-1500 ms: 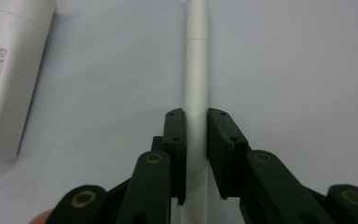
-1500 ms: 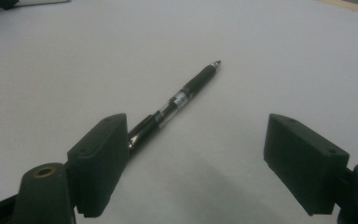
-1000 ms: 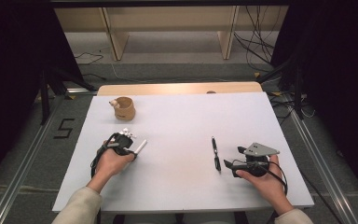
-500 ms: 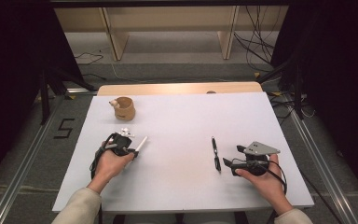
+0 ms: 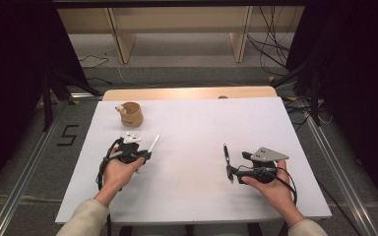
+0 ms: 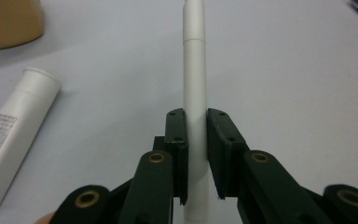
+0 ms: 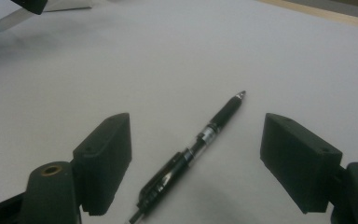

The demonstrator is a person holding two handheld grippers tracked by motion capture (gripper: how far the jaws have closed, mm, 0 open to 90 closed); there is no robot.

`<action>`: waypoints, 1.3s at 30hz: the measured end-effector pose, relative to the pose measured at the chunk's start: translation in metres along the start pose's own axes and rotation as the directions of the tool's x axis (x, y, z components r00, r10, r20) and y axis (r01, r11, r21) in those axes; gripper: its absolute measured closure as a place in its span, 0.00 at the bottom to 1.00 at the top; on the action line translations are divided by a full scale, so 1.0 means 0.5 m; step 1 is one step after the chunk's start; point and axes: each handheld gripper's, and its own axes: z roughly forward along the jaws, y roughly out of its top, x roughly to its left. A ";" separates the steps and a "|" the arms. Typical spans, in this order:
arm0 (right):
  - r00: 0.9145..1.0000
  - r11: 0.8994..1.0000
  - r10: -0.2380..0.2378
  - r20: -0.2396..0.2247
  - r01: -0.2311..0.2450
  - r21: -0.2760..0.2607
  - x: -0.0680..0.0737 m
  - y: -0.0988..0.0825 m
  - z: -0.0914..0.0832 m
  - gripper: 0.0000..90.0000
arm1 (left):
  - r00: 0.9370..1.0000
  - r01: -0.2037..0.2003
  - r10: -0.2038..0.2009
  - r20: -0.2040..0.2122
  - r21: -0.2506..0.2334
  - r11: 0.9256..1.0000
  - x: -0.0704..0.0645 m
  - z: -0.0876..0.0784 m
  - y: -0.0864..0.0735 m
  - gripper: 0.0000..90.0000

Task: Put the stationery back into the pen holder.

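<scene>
My right hand-held gripper (image 7: 196,158) is spread wide with the black pen (image 7: 191,154) lying on the bench (image 5: 197,128) between its jaws, long axis running away from me, while my left hand-held gripper (image 6: 196,154) pinches the white pen (image 6: 195,93).

2 pens (image 5: 225,156), 1 cup (image 5: 131,113), 1 tube (image 6: 16,123).

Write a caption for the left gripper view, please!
Left gripper clamps a white pen above the table, beside a white tube.
</scene>
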 end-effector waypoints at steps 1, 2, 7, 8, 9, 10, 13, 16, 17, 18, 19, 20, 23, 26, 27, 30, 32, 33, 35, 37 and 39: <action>1.000 1.000 0.000 -0.009 0.000 -0.002 0.005 0.004 0.005 0.28 | 1.000 -0.001 0.001 0.013 -0.014 1.000 -0.006 0.000 0.001 0.87; 1.000 1.000 0.000 -0.009 0.000 -0.002 0.005 0.004 0.005 0.28 | 1.000 0.002 -0.001 0.019 -0.028 1.000 -0.012 0.001 0.002 0.87; 0.999 1.000 -0.001 -0.033 0.000 -0.013 0.020 0.019 0.025 0.28 | 0.999 -0.021 0.023 0.039 -0.064 0.998 -0.038 0.006 0.008 0.87; 0.999 1.000 0.003 -0.040 -0.004 -0.018 0.023 0.022 0.029 0.28 | 0.999 -0.020 0.023 0.042 -0.073 0.997 -0.044 0.007 0.009 0.87; 0.999 1.000 0.005 -0.045 -0.006 -0.020 0.026 0.025 0.033 0.28 | 0.998 -0.024 0.029 0.050 -0.083 0.996 -0.052 0.009 0.012 0.87; 0.999 1.000 0.002 -0.050 -0.003 -0.023 0.029 0.028 0.037 0.28 | 0.998 -0.024 0.029 0.050 -0.083 0.996 -0.052 0.009 0.012 0.87; 0.998 1.000 0.007 -0.065 -0.009 -0.028 0.035 0.035 0.046 0.29 | 0.997 -0.039 0.045 0.061 -0.092 0.995 -0.064 0.011 0.015 0.87; 0.996 0.999 0.020 -0.087 -0.023 -0.033 0.048 0.048 0.069 0.29 | 0.996 -0.036 0.044 0.074 -0.105 0.994 -0.077 0.016 0.016 0.87; 0.996 0.999 0.020 -0.088 -0.023 -0.030 0.051 0.052 0.075 0.29 | 0.996 -0.039 0.048 0.080 -0.106 0.994 -0.080 0.017 0.017 0.87; 0.996 0.999 0.020 -0.088 -0.023 -0.030 0.051 0.052 0.075 0.29 | 0.995 -0.029 0.039 0.092 -0.112 0.993 -0.084 0.019 0.017 0.87; 0.995 0.999 0.027 -0.093 -0.030 -0.032 0.057 0.057 0.086 0.28 | 0.994 -0.025 0.036 0.100 -0.115 0.993 -0.085 0.020 0.019 0.87; 0.995 0.999 0.027 -0.093 -0.030 -0.032 0.057 0.057 0.086 0.28 | 0.994 -0.015 0.028 0.109 -0.120 0.993 -0.089 0.021 0.020 0.87; 0.995 0.999 0.027 -0.093 -0.029 -0.024 0.066 0.066 0.104 0.28 | 0.993 -0.013 0.028 0.118 -0.127 0.992 -0.097 0.023 0.024 0.87; 0.994 0.999 0.037 -0.100 -0.039 -0.025 0.070 0.073 0.117 0.28 | 0.992 -0.018 0.035 0.124 -0.131 0.991 -0.106 0.028 0.026 0.87; 0.994 0.998 0.046 -0.103 -0.049 -0.025 0.072 0.076 0.123 0.28 | 0.991 -0.020 0.038 0.128 -0.134 0.991 -0.109 0.030 0.027 0.87; 0.994 0.997 0.064 -0.092 -0.067 -0.026 0.076 0.081 0.135 0.28 | 0.990 -0.030 0.049 0.131 -0.139 0.990 -0.118 0.035 0.029 0.87; 0.992 0.996 0.086 -0.094 -0.089 -0.028 0.076 0.085 0.145 0.28 | 0.990 -0.032 0.051 0.133 -0.141 0.989 -0.123 0.037 0.031 0.87; 0.992 0.995 0.090 -0.090 -0.092 -0.025 0.076 0.087 0.148 0.28 | 0.990 -0.031 0.050 0.135 -0.141 0.990 -0.125 0.039 0.031 0.87; 0.991 0.995 0.095 -0.090 -0.098 -0.029 0.076 0.089 0.151 0.29 | 0.989 -0.036 0.055 0.135 -0.139 0.990 -0.129 0.042 0.032 0.87; 0.990 0.993 0.106 -0.095 -0.110 -0.039 0.076 0.096 0.158 0.29 | 0.989 -0.038 0.058 0.137 -0.139 0.990 -0.133 0.046 0.032 0.87; 0.990 0.993 0.108 -0.095 -0.112 -0.038 0.077 0.098 0.159 0.29 | 0.988 -0.045 0.064 0.138 -0.139 0.989 -0.136 0.048 0.032 0.87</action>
